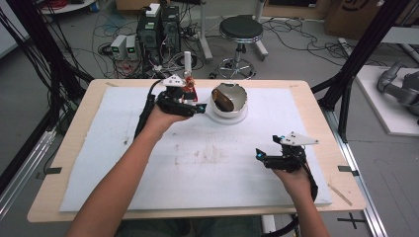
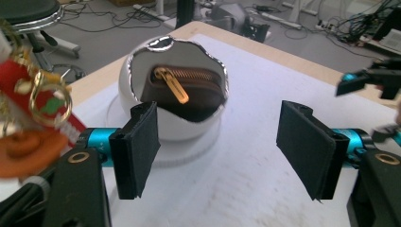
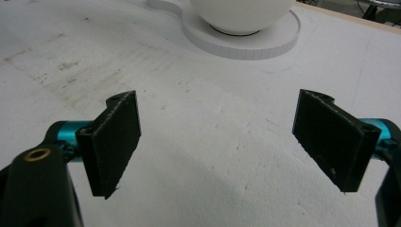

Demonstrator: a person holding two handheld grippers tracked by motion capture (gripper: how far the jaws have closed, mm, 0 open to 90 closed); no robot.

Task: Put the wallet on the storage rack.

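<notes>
We are hovering our left gripper just beside the white bowl, which is sitting on a round white base toward the far middle of the tabletop. Its jaws are standing wide apart and holding nothing; in the left gripper view the bowl's wavy silver rim is facing us between and just beyond the pads. Inside the bowl a brown zipped pouch is lying with its gold zipper pull hanging toward the opening. A bunch of red and gold keyring charms is dangling at the left edge of that view, close to the gripper body; we cannot tell what it is hanging from.

Our right gripper is waiting well apart from the bowl, low over the white mat on the near right. Its jaws are also spread wide and empty, with only scuffed mat between them in the right gripper view and the bowl's underside showing at the top.

We are judging the step in hand to be the approach to the pouch: the left gripper is lined up with the bowl's mouth but is not yet reaching inside. The next move is calling for us to ease the left jaws forward past the rim, setting one pad on either side of the pouch's upper edge near the zipper, and closing before lifting. The bowl looks tilted on its base, so pushing on the rim could be tipping it; the right gripper may need to be steadying the bowl's side.
</notes>
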